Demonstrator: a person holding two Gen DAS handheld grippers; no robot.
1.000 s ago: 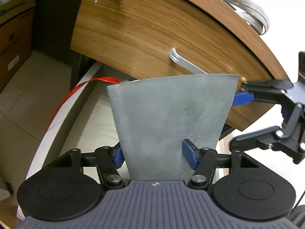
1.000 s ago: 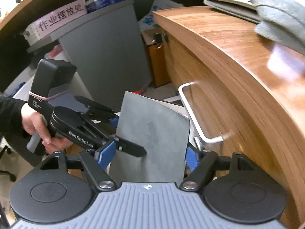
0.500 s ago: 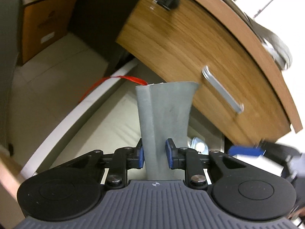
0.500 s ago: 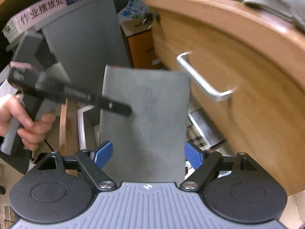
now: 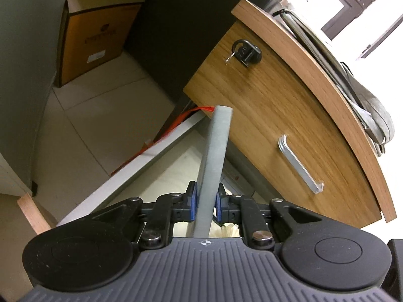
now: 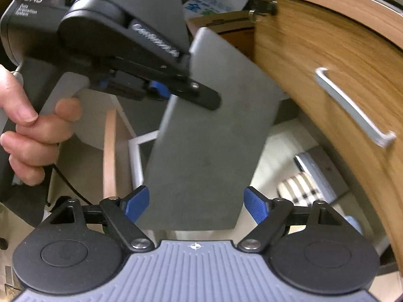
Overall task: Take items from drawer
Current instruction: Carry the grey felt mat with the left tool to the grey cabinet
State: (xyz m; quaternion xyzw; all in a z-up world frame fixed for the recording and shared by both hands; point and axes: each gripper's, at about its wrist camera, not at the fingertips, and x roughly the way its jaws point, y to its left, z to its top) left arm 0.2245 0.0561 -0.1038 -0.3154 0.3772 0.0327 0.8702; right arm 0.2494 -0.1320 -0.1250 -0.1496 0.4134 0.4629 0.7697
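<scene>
A thin grey booklet (image 5: 214, 156) stands edge-on in the left wrist view, with my left gripper (image 5: 204, 202) shut on its lower part. The right wrist view shows the same grey booklet (image 6: 209, 136) flat-on, tilted, held near its upper left by the left gripper (image 6: 173, 93), which a hand (image 6: 32, 120) carries. My right gripper (image 6: 195, 205) is open, its blue pads wide apart on either side of the booklet's lower edge, not touching it. Below lies the open drawer (image 5: 141, 166) with its pale bottom, under the closed wooden drawer front (image 5: 282, 125).
The wooden cabinet has a silver handle (image 5: 299, 166) and a lock with a key (image 5: 245, 51). A red ribbon (image 5: 181, 120) hangs at the drawer's far end. A checked item (image 6: 299, 191) lies in the drawer. A cardboard box (image 5: 95, 32) stands on the tiled floor.
The left gripper has closed fully on the booklet and lifted and turned it, so it now shows edge-on. The right gripper stays open and has come nearer beneath the booklet.
</scene>
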